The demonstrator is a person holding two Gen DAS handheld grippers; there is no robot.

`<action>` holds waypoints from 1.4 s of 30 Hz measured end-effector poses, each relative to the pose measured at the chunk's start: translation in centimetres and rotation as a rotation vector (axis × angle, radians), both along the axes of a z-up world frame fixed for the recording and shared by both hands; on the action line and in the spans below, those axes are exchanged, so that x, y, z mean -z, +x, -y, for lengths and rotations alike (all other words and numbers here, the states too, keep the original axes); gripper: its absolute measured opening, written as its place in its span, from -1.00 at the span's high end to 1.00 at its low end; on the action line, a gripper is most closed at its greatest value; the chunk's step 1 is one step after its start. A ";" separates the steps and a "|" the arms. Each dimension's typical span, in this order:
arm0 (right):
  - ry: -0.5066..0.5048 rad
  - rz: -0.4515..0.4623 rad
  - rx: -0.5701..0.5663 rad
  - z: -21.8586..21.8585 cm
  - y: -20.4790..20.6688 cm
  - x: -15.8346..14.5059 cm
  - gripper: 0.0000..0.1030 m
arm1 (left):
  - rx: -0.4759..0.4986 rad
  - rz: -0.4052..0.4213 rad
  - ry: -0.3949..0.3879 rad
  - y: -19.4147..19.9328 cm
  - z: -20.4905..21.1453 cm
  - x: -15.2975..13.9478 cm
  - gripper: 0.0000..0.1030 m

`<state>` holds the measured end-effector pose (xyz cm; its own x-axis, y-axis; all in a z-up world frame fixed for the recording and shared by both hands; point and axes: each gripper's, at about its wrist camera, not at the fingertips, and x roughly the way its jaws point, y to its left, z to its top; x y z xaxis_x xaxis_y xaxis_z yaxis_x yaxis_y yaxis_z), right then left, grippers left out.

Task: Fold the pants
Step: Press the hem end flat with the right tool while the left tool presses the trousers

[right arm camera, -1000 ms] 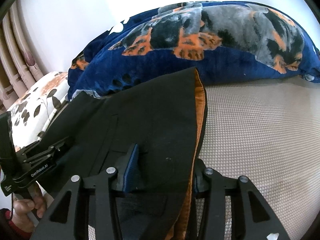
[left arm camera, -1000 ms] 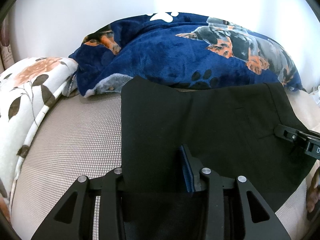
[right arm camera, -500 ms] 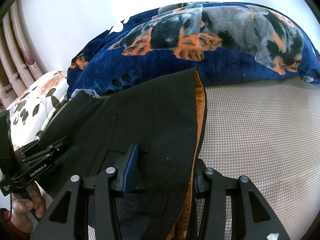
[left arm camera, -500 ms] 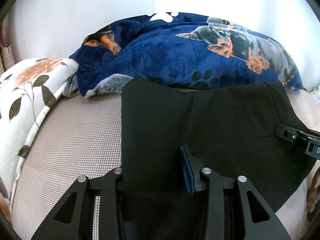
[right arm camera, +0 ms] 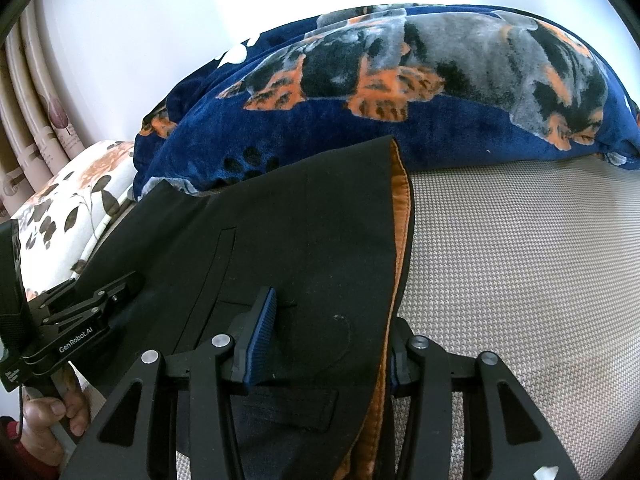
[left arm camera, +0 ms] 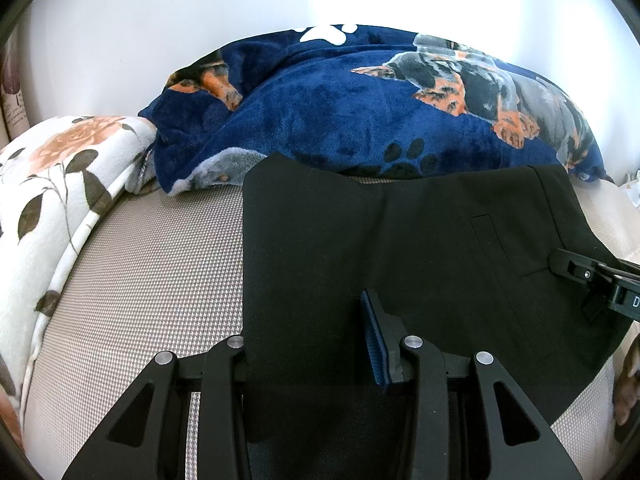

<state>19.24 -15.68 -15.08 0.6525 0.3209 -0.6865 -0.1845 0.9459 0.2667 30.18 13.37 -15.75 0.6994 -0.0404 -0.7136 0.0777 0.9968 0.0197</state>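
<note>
Black pants [left arm camera: 400, 248] lie flat on the woven bed cover [left arm camera: 152, 272], folded lengthwise, with an orange lining [right arm camera: 402, 200] showing along their right edge. My left gripper [left arm camera: 308, 320] straddles the near edge at one end. The cloth drapes over its left finger, while the blue pad [left arm camera: 376, 340] of the right finger rests on top, jaws apart. My right gripper [right arm camera: 334, 312] straddles the waistband end of the pants [right arm camera: 304, 240] the same way, pads apart. Each gripper appears in the other's view: the right gripper [left arm camera: 588, 276], and the left gripper [right arm camera: 100, 300] held by a hand [right arm camera: 48, 412].
A navy dog-print blanket [left arm camera: 360, 120] is heaped along the wall behind the pants. A white floral quilt [left arm camera: 60, 184] lies at the left, with curtains [right arm camera: 36, 128] beyond it. Bare bed cover [right arm camera: 520, 260] stretches to the right of the pants.
The cloth has settled slightly flatter, and pocket seams and a belt loop show more clearly. Neither gripper has moved.
</note>
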 end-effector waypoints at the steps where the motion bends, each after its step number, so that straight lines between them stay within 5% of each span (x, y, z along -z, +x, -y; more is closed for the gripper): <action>1: 0.001 0.000 0.000 0.0 0.0 0.0 0.16 | 0.000 0.000 0.001 0.0 0.0 0.0 0.22; 42: -0.008 0.001 -0.003 -0.1 0.1 0.2 0.11 | -0.005 0.001 0.003 0.0 0.1 -0.1 0.22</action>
<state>19.34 -15.60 -15.29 0.6525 0.3169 -0.6883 -0.1872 0.9476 0.2588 30.17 13.31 -15.66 0.7001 -0.0345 -0.7132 0.0724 0.9971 0.0228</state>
